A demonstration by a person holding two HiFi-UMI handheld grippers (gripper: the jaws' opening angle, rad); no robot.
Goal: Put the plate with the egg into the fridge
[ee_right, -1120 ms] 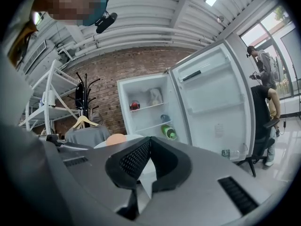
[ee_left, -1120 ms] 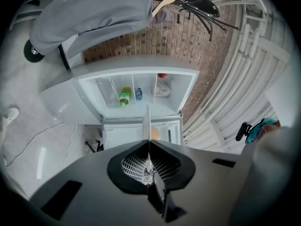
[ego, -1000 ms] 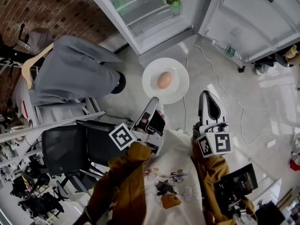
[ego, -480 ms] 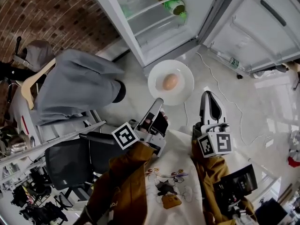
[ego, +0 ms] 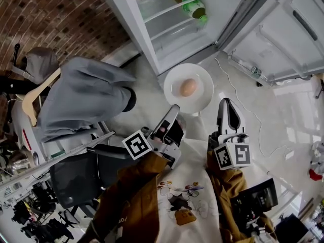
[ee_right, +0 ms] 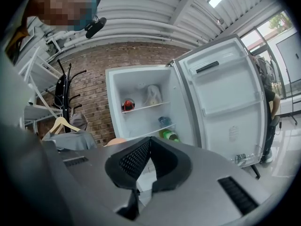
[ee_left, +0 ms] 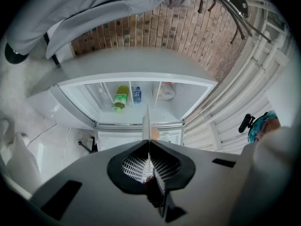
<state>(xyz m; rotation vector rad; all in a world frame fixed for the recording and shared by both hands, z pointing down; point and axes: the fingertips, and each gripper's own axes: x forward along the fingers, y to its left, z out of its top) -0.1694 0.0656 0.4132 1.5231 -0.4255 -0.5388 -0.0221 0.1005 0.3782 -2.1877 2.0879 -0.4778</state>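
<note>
A white plate [ego: 175, 83] with a brown egg [ego: 188, 87] on it hangs level over the floor, just in front of the open fridge [ego: 167, 32]. My left gripper [ego: 173, 109] is shut on the plate's near rim. In the left gripper view the plate [ee_left: 146, 119] shows edge-on between the closed jaws of the left gripper [ee_left: 148, 142], with the egg [ee_left: 155, 134] beside it. My right gripper [ego: 226, 103] floats to the right of the plate, shut and holding nothing. In the right gripper view the right gripper [ee_right: 149, 139] faces the fridge shelves [ee_right: 143, 108].
The fridge door [ego: 283, 32] stands wide open at the right. A green bottle [ego: 196, 7] lies on a fridge shelf. A grey jacket [ego: 83, 92] on a hanger and a black chair [ego: 76, 163] stand at the left. A cable [ego: 238, 87] runs over the floor.
Both grippers and the plate with the egg have moved forward toward the open fridge, which now sits closer. The left gripper's hold on the plate is unchanged.
</note>
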